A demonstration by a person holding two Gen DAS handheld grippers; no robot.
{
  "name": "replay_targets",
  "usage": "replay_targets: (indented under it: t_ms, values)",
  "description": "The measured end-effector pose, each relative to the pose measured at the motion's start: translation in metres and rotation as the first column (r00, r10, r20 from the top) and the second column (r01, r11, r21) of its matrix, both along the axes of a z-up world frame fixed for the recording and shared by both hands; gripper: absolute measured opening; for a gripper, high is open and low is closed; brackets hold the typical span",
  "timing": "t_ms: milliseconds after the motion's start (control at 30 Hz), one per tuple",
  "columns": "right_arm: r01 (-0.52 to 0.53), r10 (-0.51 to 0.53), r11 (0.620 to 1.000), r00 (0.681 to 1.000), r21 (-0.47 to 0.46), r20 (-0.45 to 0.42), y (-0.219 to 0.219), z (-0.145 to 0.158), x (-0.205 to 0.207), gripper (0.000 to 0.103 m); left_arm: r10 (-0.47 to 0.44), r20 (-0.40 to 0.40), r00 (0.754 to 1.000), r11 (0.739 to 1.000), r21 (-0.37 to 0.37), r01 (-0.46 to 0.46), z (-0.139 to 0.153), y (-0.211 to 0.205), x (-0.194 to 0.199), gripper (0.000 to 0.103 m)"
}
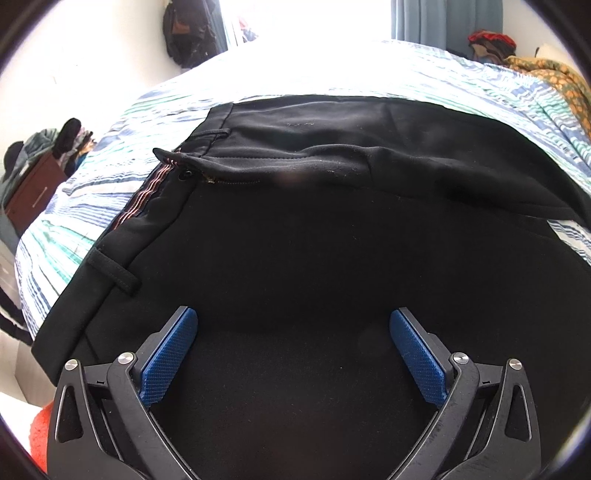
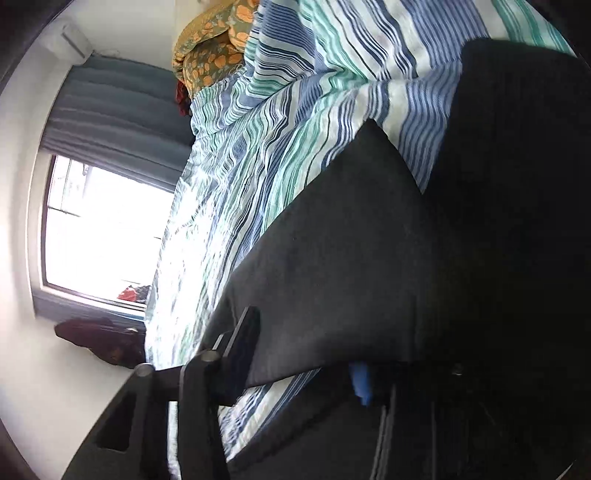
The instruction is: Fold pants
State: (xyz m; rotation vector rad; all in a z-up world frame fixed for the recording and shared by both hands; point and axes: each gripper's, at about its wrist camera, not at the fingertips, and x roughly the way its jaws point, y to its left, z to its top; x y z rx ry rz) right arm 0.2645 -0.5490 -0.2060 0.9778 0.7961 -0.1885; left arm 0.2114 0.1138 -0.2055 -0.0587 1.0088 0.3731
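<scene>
Pants: black trousers [image 1: 295,229] lie spread on the bed, waistband toward its left edge, one layer folded over the other along the far side.
Waistband: the open fly shows a zipper [image 1: 229,180] and a striped inner lining [image 1: 155,195]; a belt loop [image 1: 114,271] sits near the front-left corner of the garment.
Bed: a bedsheet striped in blue, green and white [image 1: 110,155] covers it; bare sheet shows to the left of and beyond the trousers.
Left gripper: the left gripper [image 1: 293,354] hangs over the near part of the trousers, its blue pads [image 1: 168,363] spread wide apart with nothing pinched between them.
Right gripper: the right gripper [image 2: 306,373], rolled onto its side, is clenched on a raised edge of the black trousers [image 2: 351,266]; cloth drapes over it, with only a sliver of blue pad [image 2: 360,384] showing.
Containers: a brown drawer chest [image 1: 33,192] stands past the bed's left edge with clothes piled on top; its contents cannot be told.
Around: an orange-flowered blanket [image 2: 210,48] is bunched at the bed's far corner; grey-blue curtains [image 2: 122,110] frame a bright window [image 2: 107,229]; dark clothing [image 1: 188,29] hangs on the wall.
</scene>
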Motion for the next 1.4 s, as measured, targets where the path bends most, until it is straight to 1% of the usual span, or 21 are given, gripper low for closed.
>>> replay_targets:
  t_ms: [33,67,167,233,300,400,567,667,733,767,800,833,900,1000,1067,1133,1200,1233,1300,1367,1400]
  values:
    - [-0.026,0.027,0.999,1.0,-0.036,0.004,0.002,0.009,0.002,0.006,0.008,-0.024,1.0,1.0,-0.011,-0.008,0.004,0.0,0.002,0.102]
    - [-0.06,0.061,0.997,0.998,-0.057,0.029,0.007,0.017,0.004,0.006,0.017,-0.045,0.999,0.999,-0.041,-0.018,0.011,0.001,0.003,0.102]
    - [-0.183,0.202,0.97,0.972,-0.16,0.117,0.028,0.064,0.004,0.006,-0.017,0.025,1.0,0.971,-0.236,0.023,0.042,0.002,0.012,0.102]
    - [-0.256,0.297,0.939,0.941,-0.23,0.165,0.041,0.096,-0.004,0.005,-0.064,0.072,0.995,0.921,-0.38,0.087,0.063,-0.005,0.035,0.102]
    - [-0.307,0.368,0.912,0.905,-0.27,0.214,0.048,0.124,-0.016,0.006,-0.128,0.103,0.986,0.85,-0.501,0.163,0.077,-0.017,0.068,0.102]
    - [-0.36,0.445,0.882,0.85,-0.303,0.284,0.057,0.16,-0.045,0.006,-0.188,0.142,0.972,0.747,-0.621,0.235,0.086,-0.038,0.122,0.102]
    - [-0.429,0.547,0.826,0.766,-0.365,0.338,0.057,0.198,-0.096,0.005,-0.154,0.134,0.979,0.698,-0.687,0.204,0.08,-0.053,0.176,0.102]
    - [-0.464,0.584,0.804,0.734,-0.373,0.346,0.05,0.204,-0.127,0.005,-0.125,0.099,0.987,0.705,-0.691,0.158,0.07,-0.051,0.188,0.101]
    - [-0.481,0.592,0.802,0.721,-0.354,0.36,0.041,0.201,-0.142,0.005,-0.113,0.073,0.991,0.718,-0.684,0.132,0.063,-0.048,0.185,0.092]
    - [-0.487,0.59,0.804,0.722,-0.341,0.36,0.035,0.197,-0.145,0.005,-0.113,0.058,0.992,0.714,-0.69,0.121,0.056,-0.046,0.187,0.059]
    - [-0.49,0.583,0.81,0.731,-0.322,0.355,0.03,0.191,-0.145,0.005,-0.113,0.026,0.993,0.707,-0.7,0.099,0.05,-0.042,0.188,0.015]
    - [-0.493,0.572,0.819,0.739,-0.294,0.355,0.024,0.184,-0.141,0.005,-0.101,-0.017,0.995,0.698,-0.714,0.059,0.043,-0.039,0.187,0.005]
    - [-0.492,0.562,0.827,0.746,-0.272,0.358,0.015,0.171,-0.127,0.005,-0.053,-0.027,0.998,0.674,-0.738,0.016,0.035,-0.029,0.181,0.005]
    - [-0.478,0.568,0.816,0.769,-0.324,0.295,0.011,0.163,-0.093,0.005,-0.023,0.06,0.998,0.697,-0.715,0.059,0.071,-0.028,0.166,0.004]
    - [-0.467,0.574,0.806,0.767,-0.362,0.287,0.006,0.17,-0.071,0.005,-0.036,0.163,0.986,0.737,-0.662,0.136,0.119,-0.031,0.146,0.004]
    - [-0.455,0.6,0.778,0.742,-0.433,0.299,0.003,0.186,-0.058,0.005,-0.069,0.286,0.956,0.794,-0.564,0.226,0.171,-0.033,0.108,0.004]
    - [-0.475,0.641,0.74,0.711,-0.476,0.288,-0.002,0.196,-0.053,0.005,-0.125,0.358,0.926,0.85,-0.442,0.285,0.198,-0.041,0.063,0.006]
    - [-0.504,0.662,0.72,0.704,-0.477,0.256,-0.006,0.192,-0.05,0.005,-0.159,0.36,0.919,0.87,-0.389,0.302,0.197,-0.047,0.04,0.007]
    - [-0.559,0.671,0.696,0.73,-0.45,0.131,-0.018,0.16,-0.046,0.007,-0.219,0.282,0.934,0.891,-0.333,0.309,0.163,-0.065,0.005,0.009]
    - [-0.6,0.635,0.714,0.772,-0.361,-0.027,-0.034,0.102,-0.046,0.009,-0.289,0.108,0.951,0.893,-0.326,0.309,0.099,-0.09,-0.017,0.009]
    - [-0.611,0.609,0.723,0.784,-0.323,-0.119,-0.041,0.073,-0.048,0.009,-0.315,0.019,0.949,0.898,-0.318,0.305,0.068,-0.101,-0.024,0.008]
